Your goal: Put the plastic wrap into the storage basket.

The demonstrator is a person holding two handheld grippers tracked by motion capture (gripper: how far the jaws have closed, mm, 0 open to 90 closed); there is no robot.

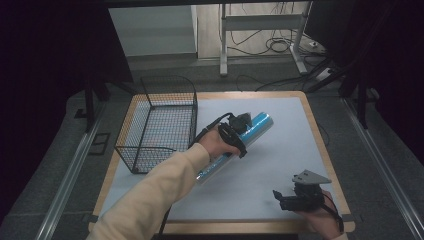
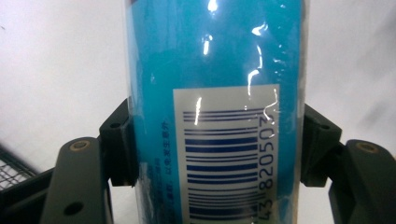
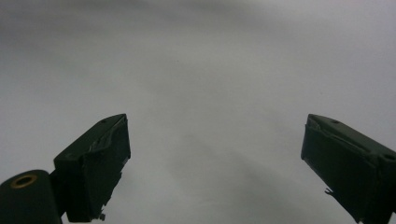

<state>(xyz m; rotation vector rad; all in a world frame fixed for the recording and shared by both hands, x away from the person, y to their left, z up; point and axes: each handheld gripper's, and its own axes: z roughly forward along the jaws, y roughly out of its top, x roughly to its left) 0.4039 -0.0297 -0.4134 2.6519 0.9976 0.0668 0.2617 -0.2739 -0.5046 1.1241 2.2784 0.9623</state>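
Note:
A long blue roll (image 1: 250, 132) wrapped in clear film, with a barcode label (image 2: 226, 154), lies slanted over the middle of the white table. My left gripper (image 1: 239, 134) is shut on the blue roll (image 2: 215, 60), its two black pads (image 2: 119, 147) pressed against both sides. My right gripper (image 1: 282, 197) rests near the table's front right edge with a grey plate on top. In the right gripper view its jaws stand wide apart over bare white surface, the right gripper (image 3: 215, 163) open with nothing between them.
A black wire basket (image 1: 161, 122) stands on the table's left side, just left of the roll; a corner of its mesh (image 2: 11, 168) appears in the left gripper view. The wooden table rim (image 1: 320, 150) borders the white mat. Desk legs and cables lie on the floor beyond.

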